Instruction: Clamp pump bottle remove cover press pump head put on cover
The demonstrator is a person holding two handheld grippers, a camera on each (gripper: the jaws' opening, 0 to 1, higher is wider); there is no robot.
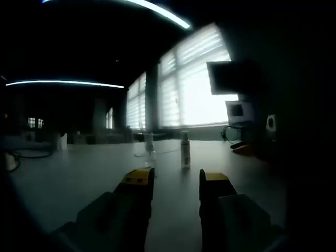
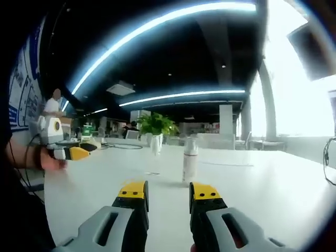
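Observation:
A small white pump bottle (image 1: 185, 151) stands upright on the white table (image 1: 79, 178), well ahead of my left gripper (image 1: 177, 179). The left gripper's yellow-tipped jaws are apart and hold nothing. In the right gripper view the same bottle (image 2: 189, 160) stands just beyond my right gripper (image 2: 168, 192), slightly right of the gap; these jaws are also apart and empty. The bottle's top part looks paler, and I cannot tell whether the cover is on it. The left gripper (image 2: 79, 153) comes in from the left, held in a person's hand (image 2: 50, 163).
A clear upright item (image 2: 155, 145) stands on the table left of the bottle, too small to make out; it is seen as the clear item (image 1: 149, 147) too. A potted plant (image 2: 155, 125) and cables (image 2: 123, 146) lie farther back. Bright windows (image 1: 194, 89) and a monitor (image 1: 227, 77) are behind.

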